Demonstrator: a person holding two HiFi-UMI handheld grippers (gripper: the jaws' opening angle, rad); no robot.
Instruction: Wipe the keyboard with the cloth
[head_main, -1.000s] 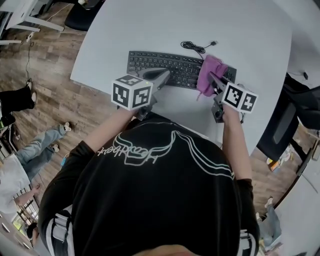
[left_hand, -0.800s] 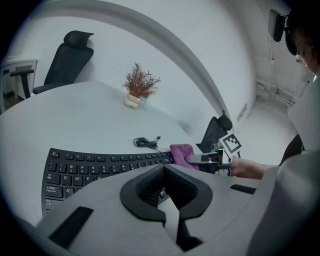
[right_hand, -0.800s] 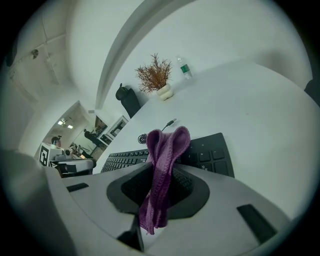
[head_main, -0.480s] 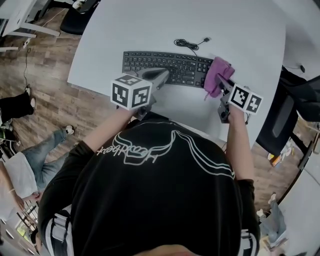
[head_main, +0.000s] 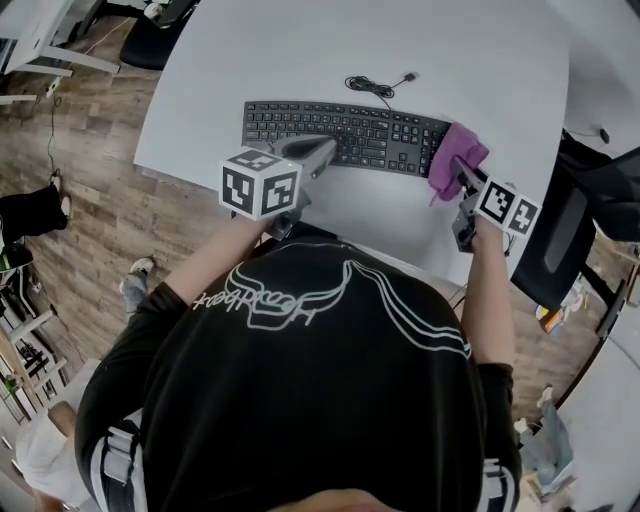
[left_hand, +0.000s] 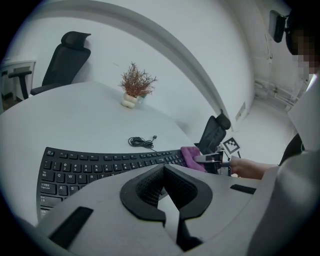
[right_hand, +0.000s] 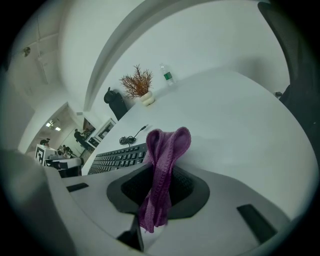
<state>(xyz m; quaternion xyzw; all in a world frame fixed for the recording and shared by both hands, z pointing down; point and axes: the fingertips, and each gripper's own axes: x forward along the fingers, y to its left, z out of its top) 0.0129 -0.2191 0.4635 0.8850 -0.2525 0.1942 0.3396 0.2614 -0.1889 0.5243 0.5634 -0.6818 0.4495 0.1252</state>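
Keyboard: upper centre of head view, on white tabletop.
Cloth: at keyboard's right end, pinched in right tool.
Left tool: clenched, empty, over the keys.
Potted plant: only the gripper views show it.

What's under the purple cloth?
The cloth, pinched in the right hand-held gripper, covers the right corner of the keyboard and a bit of white table. Any keys beneath it are hidden.

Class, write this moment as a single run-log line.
right gripper: shut on purple knitted cloth, at right end of black keyboard | left gripper: shut, empty, over keyboard's front edge | surface: white table
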